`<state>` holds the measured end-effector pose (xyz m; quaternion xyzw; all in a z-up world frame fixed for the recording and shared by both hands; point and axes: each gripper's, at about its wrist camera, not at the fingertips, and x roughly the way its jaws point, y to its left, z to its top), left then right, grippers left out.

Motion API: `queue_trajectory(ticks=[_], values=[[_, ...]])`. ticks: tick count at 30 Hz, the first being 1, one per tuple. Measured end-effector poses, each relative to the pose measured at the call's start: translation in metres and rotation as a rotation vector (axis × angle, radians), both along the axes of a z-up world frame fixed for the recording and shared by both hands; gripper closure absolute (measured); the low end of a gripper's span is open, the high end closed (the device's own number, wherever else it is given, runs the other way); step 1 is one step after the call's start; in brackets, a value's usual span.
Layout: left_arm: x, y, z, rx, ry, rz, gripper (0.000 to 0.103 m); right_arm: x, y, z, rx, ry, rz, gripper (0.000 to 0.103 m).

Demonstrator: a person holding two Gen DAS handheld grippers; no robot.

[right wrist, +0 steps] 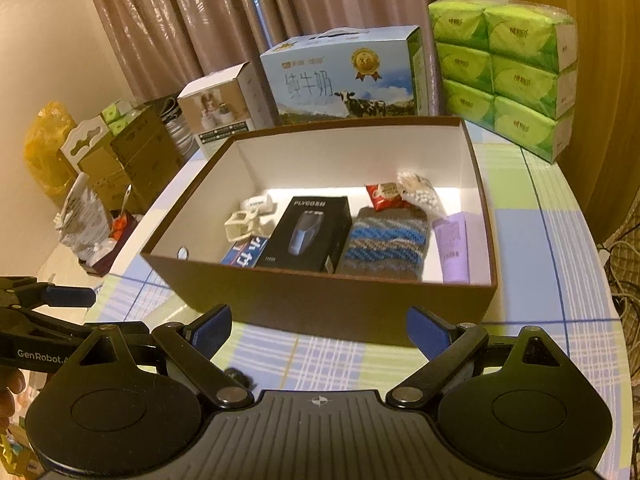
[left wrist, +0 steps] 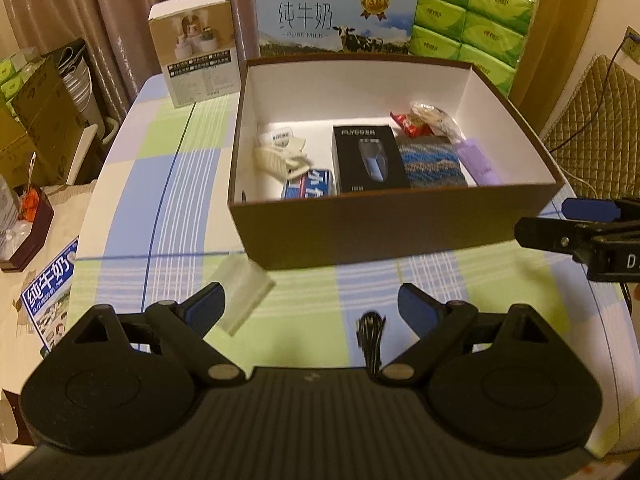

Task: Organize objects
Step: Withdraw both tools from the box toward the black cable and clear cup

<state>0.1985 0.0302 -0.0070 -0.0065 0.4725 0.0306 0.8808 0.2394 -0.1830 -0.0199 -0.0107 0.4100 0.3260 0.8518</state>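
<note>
A brown box [left wrist: 392, 224] with a white inside stands on the checked tablecloth. It holds a black shaver carton [left wrist: 368, 160], a knitted pouch [left wrist: 432, 164], a purple tube [left wrist: 480, 160], a red packet [left wrist: 412, 122], a white clip [left wrist: 280, 156] and a blue toothpaste box [left wrist: 308, 188]. In front of it lie a clear plastic case [left wrist: 244, 296] and a black cable bundle [left wrist: 372, 340]. My left gripper [left wrist: 312, 312] hovers open over them, its left pad beside the case. My right gripper [right wrist: 320, 336] is open and empty before the box's near wall [right wrist: 320, 300].
Behind the box stand a milk carton [left wrist: 336, 16], stacked green tissue packs [left wrist: 472, 20] and a small white product box [left wrist: 196, 48]. The table's edge curves along the left, with cardboard boxes [left wrist: 36, 120] on the floor beyond. A quilted chair [left wrist: 592, 120] is at right.
</note>
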Motion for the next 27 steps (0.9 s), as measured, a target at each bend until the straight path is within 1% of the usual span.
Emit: queue_trajectory(ticks=[13, 18, 23, 27], values=[[-0.032, 0.004, -0.015, -0.012, 0.044, 0.025, 0.012, -0.033, 0.002, -0.013, -0.018, 0.04, 0.028, 0.011], [-0.043, 0.01, -0.025, -0.019, 0.072, 0.043, 0.012, -0.041, 0.007, -0.02, -0.028, 0.063, 0.041, 0.011], [-0.056, 0.015, -0.042, -0.019, 0.113, 0.058, 0.012, -0.052, 0.018, -0.035, -0.052, 0.093, 0.065, 0.011], [-0.064, 0.023, -0.055, -0.024, 0.144, 0.074, 0.012, -0.061, 0.03, -0.053, -0.077, 0.119, 0.087, 0.011]])
